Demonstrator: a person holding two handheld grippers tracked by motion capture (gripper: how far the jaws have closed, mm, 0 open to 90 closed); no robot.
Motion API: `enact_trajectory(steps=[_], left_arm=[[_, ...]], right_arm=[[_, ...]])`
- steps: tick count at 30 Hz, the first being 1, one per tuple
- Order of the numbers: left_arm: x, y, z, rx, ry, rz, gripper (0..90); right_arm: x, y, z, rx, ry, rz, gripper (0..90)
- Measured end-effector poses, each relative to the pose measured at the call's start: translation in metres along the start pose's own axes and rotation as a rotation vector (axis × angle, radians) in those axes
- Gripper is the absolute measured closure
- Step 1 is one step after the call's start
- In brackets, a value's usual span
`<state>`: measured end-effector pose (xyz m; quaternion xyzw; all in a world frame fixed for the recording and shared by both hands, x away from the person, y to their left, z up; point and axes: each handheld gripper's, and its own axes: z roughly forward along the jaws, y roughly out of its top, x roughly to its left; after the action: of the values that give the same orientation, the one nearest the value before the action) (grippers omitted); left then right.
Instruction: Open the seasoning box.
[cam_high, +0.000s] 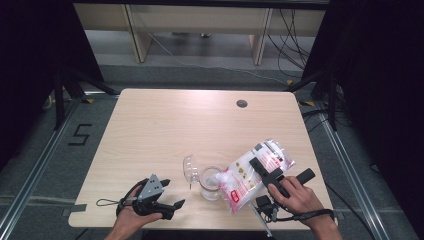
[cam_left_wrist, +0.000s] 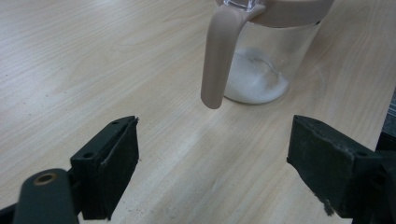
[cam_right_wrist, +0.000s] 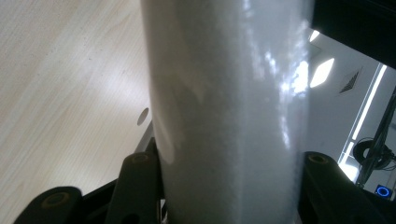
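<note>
Right gripper (cam_high: 263, 169): jaws clamped on bag (cam_high: 252, 173), tilted over jug (cam_high: 211, 183) near the desk (cam_high: 165, 125) front edge. Left gripper (cam_high: 167, 194): jaws wide, empty, beside jug.

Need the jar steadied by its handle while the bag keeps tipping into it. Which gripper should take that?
Left. The left gripper is open and empty, with the jar's handle straight ahead between its jaws. The right gripper is shut on the bag, tilted over the jar.

Clear bag of white powder (cam_high: 255, 172), tilted over lidded clear pitcher (cam_high: 211, 184), white powder at its bottom
</note>
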<state>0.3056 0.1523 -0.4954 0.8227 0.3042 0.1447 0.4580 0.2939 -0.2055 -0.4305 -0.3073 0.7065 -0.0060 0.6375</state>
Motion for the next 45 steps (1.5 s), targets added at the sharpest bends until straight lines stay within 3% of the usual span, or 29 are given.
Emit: enact_trajectory(steps=[4,5,7,8,18,19,21,22,26,29,30,34,36,38,41,43,45], left_arm=[[-0.0001,0.0000,0.0000,0.000,0.000,0.000,16.2],[-0.0013,-0.0004,0.0002,-0.001,0.001,-0.022,16.2],[-0.0003,0.0000,-0.0001,0.002,0.001,-0.005,16.2],[-0.0014,-0.0004,0.0002,0.003,0.000,-0.023,16.2],[-0.0022,-0.0006,0.0009,-0.002,-0.001,-0.033,16.2],[0.0003,-0.0004,-0.0002,0.021,0.009,-0.006,16.2],[0.0003,-0.0004,-0.0003,0.021,0.009,-0.005,16.2],[-0.0020,-0.0005,0.0006,-0.003,-0.001,-0.033,16.2],[-0.0017,-0.0005,0.0003,-0.002,0.000,-0.028,16.2],[0.0002,0.0000,0.0002,-0.001,-0.005,-0.001,16.2],[-0.0018,-0.0005,0.0005,-0.003,0.000,-0.031,16.2],[-0.0015,-0.0003,0.0003,-0.002,0.000,-0.026,16.2],[0.0000,0.0001,-0.0001,0.003,0.000,0.001,16.2],[-0.0016,-0.0004,0.0002,0.004,-0.001,-0.025,16.2],[-0.0018,-0.0004,0.0004,-0.003,0.000,-0.029,16.2],[0.0001,0.0002,0.0000,0.000,0.000,-0.002,16.2],[0.0000,0.0002,-0.0001,0.000,0.000,-0.001,16.2]], right_arm=[[-0.0014,-0.0006,-0.0001,-0.003,-0.001,-0.012,58.4],[-0.0015,-0.0008,-0.0001,-0.003,-0.002,-0.012,58.5],[-0.0014,-0.0009,-0.0002,-0.001,-0.003,-0.013,58.6],[-0.0016,-0.0009,-0.0001,-0.002,-0.003,-0.014,58.6],[0.0003,-0.0002,-0.0003,0.001,-0.003,-0.003,59.2],[0.0004,-0.0002,-0.0004,0.002,-0.005,-0.003,59.4],[-0.0007,-0.0007,-0.0004,-0.002,-0.004,-0.012,59.5],[-0.0001,-0.0005,-0.0005,0.000,-0.007,-0.005,59.7],[-0.0005,-0.0008,-0.0012,0.002,-0.004,0.001,60.1],[-0.0018,-0.0007,-0.0015,0.000,0.001,-0.005,60.7],[-0.0026,-0.0008,-0.0014,-0.003,0.001,-0.017,60.8],[-0.0023,-0.0007,-0.0013,-0.004,0.001,-0.014,61.5],[-0.0023,-0.0007,-0.0014,-0.004,0.001,-0.012,61.9],[-0.0026,-0.0007,-0.0015,-0.005,-0.001,-0.013,62.1],[-0.0031,-0.0007,-0.0018,-0.006,-0.005,-0.014,62.5],[-0.0022,-0.0006,-0.0019,-0.003,-0.007,-0.003,62.7],[-0.0015,-0.0009,-0.0021,0.000,-0.005,0.006,62.8]])
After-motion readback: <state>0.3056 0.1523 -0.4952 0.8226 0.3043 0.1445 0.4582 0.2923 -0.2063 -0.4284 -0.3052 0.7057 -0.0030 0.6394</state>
